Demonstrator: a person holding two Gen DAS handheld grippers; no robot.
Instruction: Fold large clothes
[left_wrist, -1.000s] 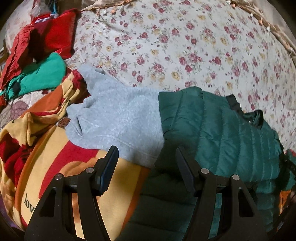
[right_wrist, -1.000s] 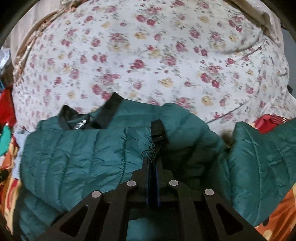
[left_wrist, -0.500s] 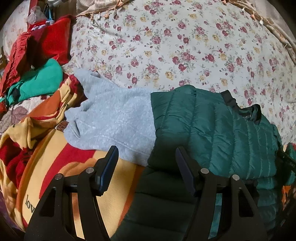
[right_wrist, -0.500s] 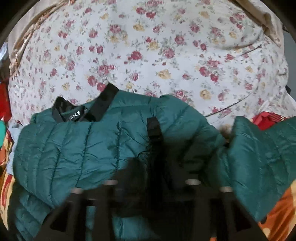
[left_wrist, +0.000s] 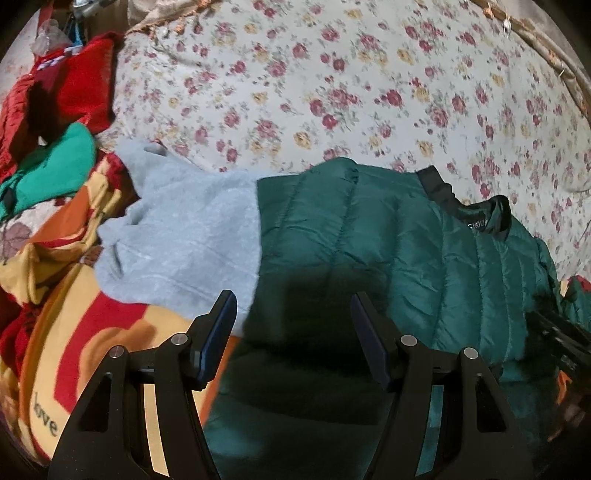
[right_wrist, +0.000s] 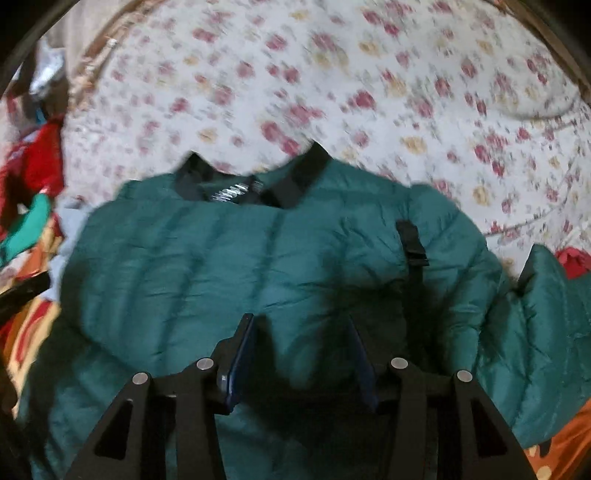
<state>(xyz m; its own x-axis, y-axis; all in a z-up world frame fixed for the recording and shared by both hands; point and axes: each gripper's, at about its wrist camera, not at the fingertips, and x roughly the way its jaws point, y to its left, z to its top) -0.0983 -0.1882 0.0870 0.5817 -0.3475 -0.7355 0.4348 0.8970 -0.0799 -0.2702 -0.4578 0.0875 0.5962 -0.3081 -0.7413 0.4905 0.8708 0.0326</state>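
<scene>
A dark green quilted jacket (left_wrist: 373, 229) lies on the bed with its black collar (right_wrist: 295, 177) at the far side. One sleeve is folded across the body, its black cuff (right_wrist: 412, 243) resting on top. The other sleeve (right_wrist: 539, 317) spreads out to the right. My left gripper (left_wrist: 292, 299) is open above the jacket's left edge with nothing between its fingers. My right gripper (right_wrist: 300, 321) is open over the middle of the jacket, also with nothing in it; that view is blurred.
A grey sweater (left_wrist: 184, 229) lies half under the jacket's left side. Beneath both is a yellow and red blanket (left_wrist: 92, 332). Red clothes (left_wrist: 74, 85) and a bright green garment (left_wrist: 51, 166) are piled at the left. The floral sheet (left_wrist: 332, 92) stretches beyond.
My right gripper has opened and let go of the black cuff, which now lies on the jacket to its right. Both grippers have shifted sideways; the left stays open.
</scene>
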